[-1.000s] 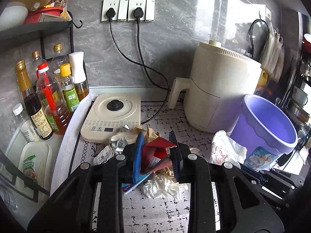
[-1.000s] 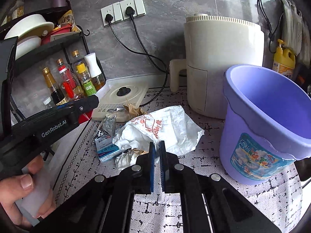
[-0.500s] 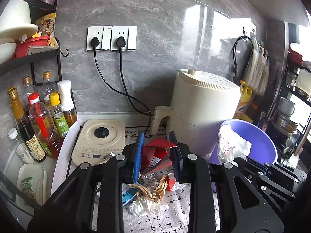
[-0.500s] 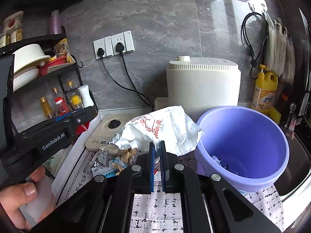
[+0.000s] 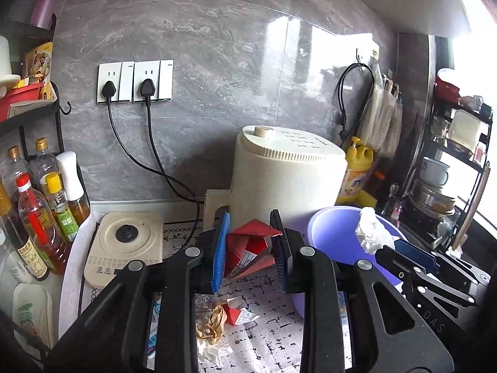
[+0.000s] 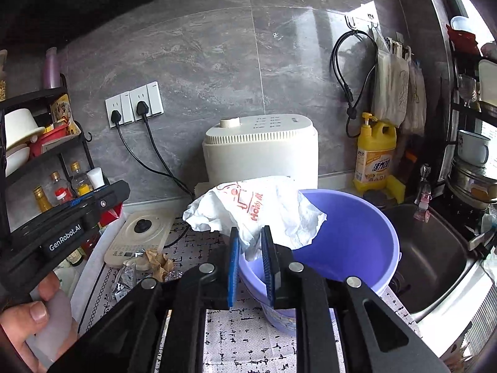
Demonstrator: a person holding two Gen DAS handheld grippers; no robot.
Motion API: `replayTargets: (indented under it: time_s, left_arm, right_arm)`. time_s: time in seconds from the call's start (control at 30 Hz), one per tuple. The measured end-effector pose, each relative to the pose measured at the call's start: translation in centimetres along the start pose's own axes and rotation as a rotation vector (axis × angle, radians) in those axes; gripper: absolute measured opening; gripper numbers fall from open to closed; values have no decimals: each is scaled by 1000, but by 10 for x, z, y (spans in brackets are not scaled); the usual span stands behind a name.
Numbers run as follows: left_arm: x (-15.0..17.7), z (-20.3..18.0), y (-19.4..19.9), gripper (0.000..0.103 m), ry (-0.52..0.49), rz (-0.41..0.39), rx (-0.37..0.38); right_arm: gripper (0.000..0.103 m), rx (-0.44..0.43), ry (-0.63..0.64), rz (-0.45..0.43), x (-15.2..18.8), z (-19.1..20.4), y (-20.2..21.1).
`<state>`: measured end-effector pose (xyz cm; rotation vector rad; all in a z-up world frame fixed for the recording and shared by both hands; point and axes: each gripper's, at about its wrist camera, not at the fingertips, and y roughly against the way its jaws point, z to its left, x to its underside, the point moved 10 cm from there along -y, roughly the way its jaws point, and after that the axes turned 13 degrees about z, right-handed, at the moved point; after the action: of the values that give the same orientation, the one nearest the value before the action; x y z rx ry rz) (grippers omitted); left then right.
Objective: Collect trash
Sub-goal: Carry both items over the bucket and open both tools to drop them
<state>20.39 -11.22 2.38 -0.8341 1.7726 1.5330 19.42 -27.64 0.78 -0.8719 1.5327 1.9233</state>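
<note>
My left gripper (image 5: 250, 247) is shut on a crushed red carton (image 5: 248, 248) and holds it above the counter, just left of the purple bucket (image 5: 329, 233). My right gripper (image 6: 250, 258) is shut on a white plastic bag (image 6: 257, 208) with red print and holds it over the purple bucket's (image 6: 357, 236) near left rim. The bag also shows in the left wrist view (image 5: 371, 233) above the bucket. Loose trash lies on the mat below: a crumpled brown paper (image 5: 212, 326), a small red scrap (image 5: 237, 315) and white tissue (image 5: 214, 352).
A cream air fryer (image 5: 285, 177) stands behind the bucket. A cream hotplate (image 5: 124, 245) with black cords sits at the left, beside sauce bottles (image 5: 40, 227). A sink (image 6: 431, 258) lies right of the bucket. A yellow detergent bottle (image 6: 376, 152) stands against the wall.
Both grippers rose and moved right toward the bucket with their loads. The white bag now hangs over the bucket's rim; the red carton is lifted off the trash pile.
</note>
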Motion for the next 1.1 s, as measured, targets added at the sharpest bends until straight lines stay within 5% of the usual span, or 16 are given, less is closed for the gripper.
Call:
replayTargets:
  time_s: [0.97,1.03,1.1]
  left_arm:
    - [0,-153,-50,27,-158,60,260]
    - [2,-159,-55,34,-160,78,280]
    - [3,-160,-58,59,-154,91,281]
  right_arm:
    - [38,234,-205,-2,42,-135,53]
    - [38,239,-213,-1,44,-139,54]
    - [39,239,-219,-1,45,-141,55]
